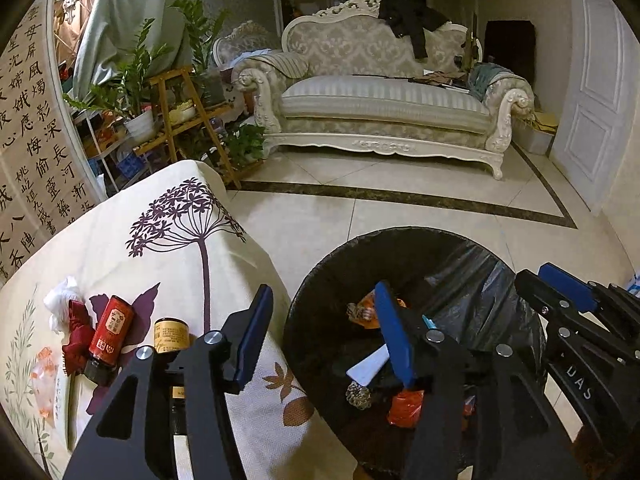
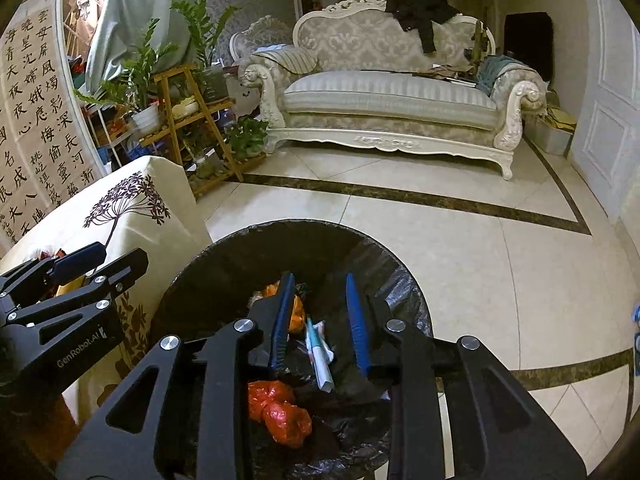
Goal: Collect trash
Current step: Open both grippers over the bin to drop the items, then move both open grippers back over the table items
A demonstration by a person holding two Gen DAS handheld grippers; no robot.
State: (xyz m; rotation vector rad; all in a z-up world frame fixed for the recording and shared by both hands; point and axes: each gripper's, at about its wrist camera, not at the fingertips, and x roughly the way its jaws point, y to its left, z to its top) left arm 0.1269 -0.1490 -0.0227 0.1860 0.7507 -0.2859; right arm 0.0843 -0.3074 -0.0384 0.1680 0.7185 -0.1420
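A black-lined trash bin [image 1: 320, 280] stands on the floor beside the table; it also shows in the right wrist view [image 2: 224, 256]. Inside lie red-orange plastic bags [image 2: 280, 408], a white and blue wrapper [image 2: 318, 356] and other scraps. My left gripper [image 1: 324, 334] is open and empty, straddling the table edge and the bin rim. My right gripper [image 2: 320, 316] is open and empty above the bin. On the table [image 1: 168, 248] lie a red can [image 1: 110, 328], a brown jar [image 1: 171, 334], a dark red wrapper [image 1: 76, 332], white crumpled tissue [image 1: 62, 300] and a clear plastic bag [image 1: 44, 376].
The table has a cream cloth with purple flower prints. A white sofa [image 1: 384, 100] stands across the tiled floor [image 1: 400, 216]. A wooden plant shelf [image 1: 188, 120] with potted plants is behind the table. A white door [image 1: 596, 92] is at right.
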